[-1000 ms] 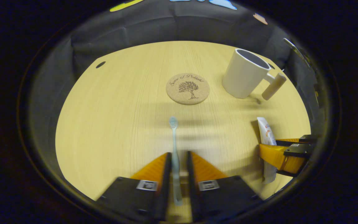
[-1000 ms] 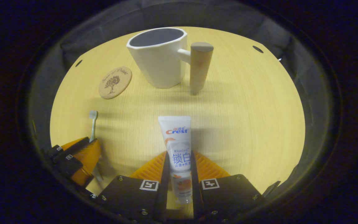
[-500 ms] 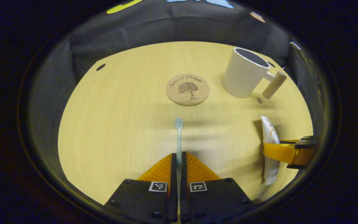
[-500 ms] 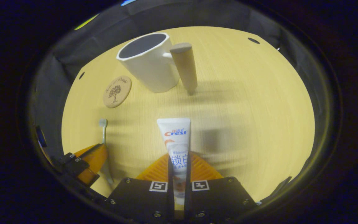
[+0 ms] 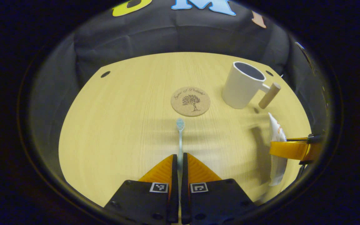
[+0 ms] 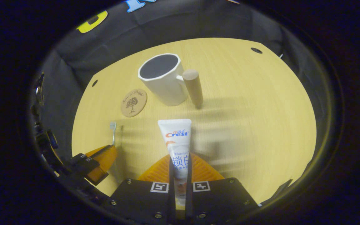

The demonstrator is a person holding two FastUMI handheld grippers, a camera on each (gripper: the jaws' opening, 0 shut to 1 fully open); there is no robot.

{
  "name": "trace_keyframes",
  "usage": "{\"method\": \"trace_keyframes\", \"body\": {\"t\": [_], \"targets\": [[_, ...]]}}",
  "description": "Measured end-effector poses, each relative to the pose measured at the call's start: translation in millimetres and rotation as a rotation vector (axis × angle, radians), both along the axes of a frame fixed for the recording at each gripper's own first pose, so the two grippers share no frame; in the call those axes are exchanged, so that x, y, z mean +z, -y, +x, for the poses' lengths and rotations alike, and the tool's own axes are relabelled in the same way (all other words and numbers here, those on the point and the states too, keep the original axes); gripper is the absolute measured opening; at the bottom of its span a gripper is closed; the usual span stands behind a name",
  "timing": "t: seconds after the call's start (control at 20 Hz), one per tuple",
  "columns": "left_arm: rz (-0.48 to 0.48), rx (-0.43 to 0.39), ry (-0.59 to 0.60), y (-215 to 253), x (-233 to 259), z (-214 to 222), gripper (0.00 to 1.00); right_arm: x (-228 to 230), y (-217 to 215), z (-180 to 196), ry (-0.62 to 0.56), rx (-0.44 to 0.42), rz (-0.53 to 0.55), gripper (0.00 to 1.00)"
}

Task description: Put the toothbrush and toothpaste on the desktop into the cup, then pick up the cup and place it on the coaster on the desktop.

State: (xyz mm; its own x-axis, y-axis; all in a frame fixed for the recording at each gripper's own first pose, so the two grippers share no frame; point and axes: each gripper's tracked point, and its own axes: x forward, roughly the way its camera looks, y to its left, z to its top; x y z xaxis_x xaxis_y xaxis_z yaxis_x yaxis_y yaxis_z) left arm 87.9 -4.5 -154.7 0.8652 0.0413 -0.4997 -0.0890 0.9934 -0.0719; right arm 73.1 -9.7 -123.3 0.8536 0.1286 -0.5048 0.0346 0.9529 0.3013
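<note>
Since lifting, toothbrush (image 5: pixel 180 132) higher, toothpaste (image 6: pixel 177 140) too

White cup (image 6: pixel 164 84), pale-blue toothbrush (image 5: pixel 180 137), tree-printed cork coaster (image 5: pixel 190 101), white toothpaste (image 6: pixel 177 140), light woodgrain desktop (image 5: pixel 120 125).

Table (image 5: pixel 120 131): pale wood-grain laminate, smooth, faint sheen, fine straight grain lines. Coaster (image 5: pixel 190 101): cork, matt, speckled grainy surface, dark printed tree. Cup (image 5: pixel 242 85): white, smooth, satin ceramic look, faceted rim, dark matt inside; its handle (image 5: pixel 269 95) is a plain light wood peg, matt. Toothbrush (image 5: pixel 180 137): pale translucent plastic, smooth. Toothpaste (image 6: pixel 177 140): soft plastic tube, glossy white with printed colours. Left tongs (image 5: pixel 180 162): ribbed plastic wedges, matt; black matt blocks behind with small metal-looking screws. Right tongs (image 6: pixel 180 168): same ribbed plastic finish. Booth wall: black cloth, matt, creased.
</note>
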Motion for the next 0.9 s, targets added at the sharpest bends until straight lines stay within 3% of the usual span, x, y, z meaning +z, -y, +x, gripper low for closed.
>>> {"method": "trace_keyframes", "body": {"t": [0.2,0.45,0.65,0.9], "targets": [[0.027,0.004,0.08,-5.8,30.4,-1.6,0.12,31.0,6.1,-4.8,0.091,-0.002,0.018,0.14],[0.042,-0.001,0.173,-7.9,73.3,-6.2,0.12,111.2,26.0,-16.4,0.245,-0.023,0.04,0.13],[0.039,-0.003,0.219,-5.9,95.6,-9.5,0.12,161.1,34.8,20.9,0.372,-0.049,0.058,0.13],[0.03,0.001,0.248,-7.5,111.0,-10.3,0.11,195.8,51.6,48.5,0.426,-0.086,0.092,0.13]]}}
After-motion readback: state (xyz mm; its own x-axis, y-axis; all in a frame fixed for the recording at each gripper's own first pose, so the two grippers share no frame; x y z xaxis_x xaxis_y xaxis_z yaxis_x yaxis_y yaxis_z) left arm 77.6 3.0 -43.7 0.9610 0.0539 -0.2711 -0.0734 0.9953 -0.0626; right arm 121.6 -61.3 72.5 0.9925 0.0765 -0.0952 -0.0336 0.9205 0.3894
